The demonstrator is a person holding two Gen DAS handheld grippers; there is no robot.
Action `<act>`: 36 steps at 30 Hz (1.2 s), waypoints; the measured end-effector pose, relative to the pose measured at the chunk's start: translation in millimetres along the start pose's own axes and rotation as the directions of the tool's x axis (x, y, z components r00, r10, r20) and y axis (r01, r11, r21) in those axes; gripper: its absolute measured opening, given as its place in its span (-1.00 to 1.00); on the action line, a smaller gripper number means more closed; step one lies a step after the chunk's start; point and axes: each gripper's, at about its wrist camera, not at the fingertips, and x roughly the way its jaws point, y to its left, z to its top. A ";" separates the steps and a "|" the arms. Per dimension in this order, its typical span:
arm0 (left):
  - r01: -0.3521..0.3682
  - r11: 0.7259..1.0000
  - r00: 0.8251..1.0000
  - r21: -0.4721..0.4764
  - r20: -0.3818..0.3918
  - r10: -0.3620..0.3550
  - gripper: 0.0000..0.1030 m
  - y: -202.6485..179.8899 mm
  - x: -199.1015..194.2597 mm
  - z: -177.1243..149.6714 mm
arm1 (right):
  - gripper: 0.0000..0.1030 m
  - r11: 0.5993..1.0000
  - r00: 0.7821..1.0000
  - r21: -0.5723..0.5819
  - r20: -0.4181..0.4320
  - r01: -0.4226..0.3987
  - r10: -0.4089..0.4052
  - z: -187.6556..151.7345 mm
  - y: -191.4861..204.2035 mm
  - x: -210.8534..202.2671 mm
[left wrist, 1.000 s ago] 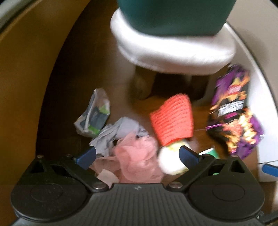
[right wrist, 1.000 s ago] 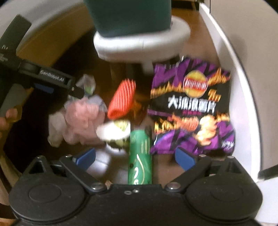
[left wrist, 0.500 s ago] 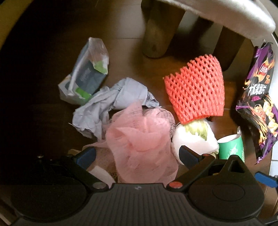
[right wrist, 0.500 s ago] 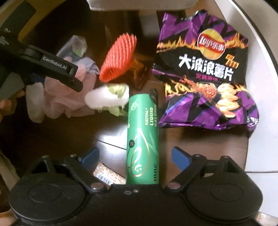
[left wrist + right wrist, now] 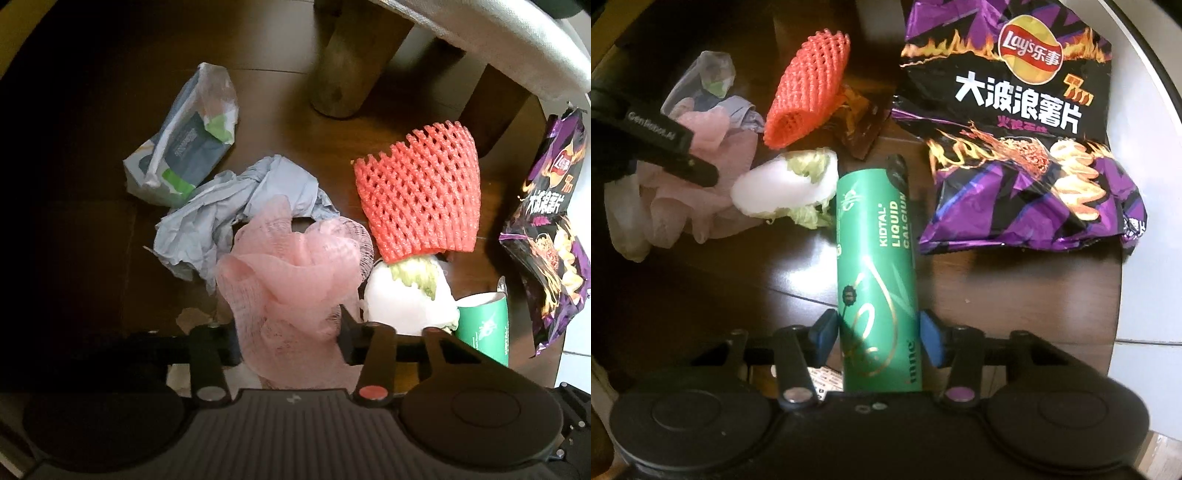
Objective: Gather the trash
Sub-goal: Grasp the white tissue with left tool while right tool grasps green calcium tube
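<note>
Trash lies on a dark wooden floor (image 5: 713, 280). My left gripper (image 5: 286, 332) points down, its jaws closing, and both pads press into a pink mesh bundle (image 5: 291, 273). My right gripper (image 5: 877, 332) is closing too, its blue pads against the sides of a green cardboard tube (image 5: 875, 258) lying lengthwise between them. That tube's end (image 5: 482, 325) shows in the left wrist view. One of the left gripper's fingers (image 5: 676, 147) crosses the pink mesh (image 5: 713, 173) in the right wrist view.
Around them lie a red foam net (image 5: 421, 195), a white cabbage piece (image 5: 406, 299), crumpled grey paper (image 5: 236, 210), a plastic wrapper (image 5: 184, 155) and a purple chip bag (image 5: 1015, 140). Stool legs (image 5: 351, 62) stand behind. A white wall (image 5: 1145, 258) borders the right.
Both grippers have come down onto the trash and their jaws have narrowed, the left around the pink mesh, the right around the green tube.
</note>
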 end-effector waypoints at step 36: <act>0.273 0.946 0.961 0.175 0.003 -0.278 0.38 -35.0 -63.7 -21.5 | -0.08 0.985 0.982 0.086 0.130 -0.152 0.140 -38.4 -19.9 -85.4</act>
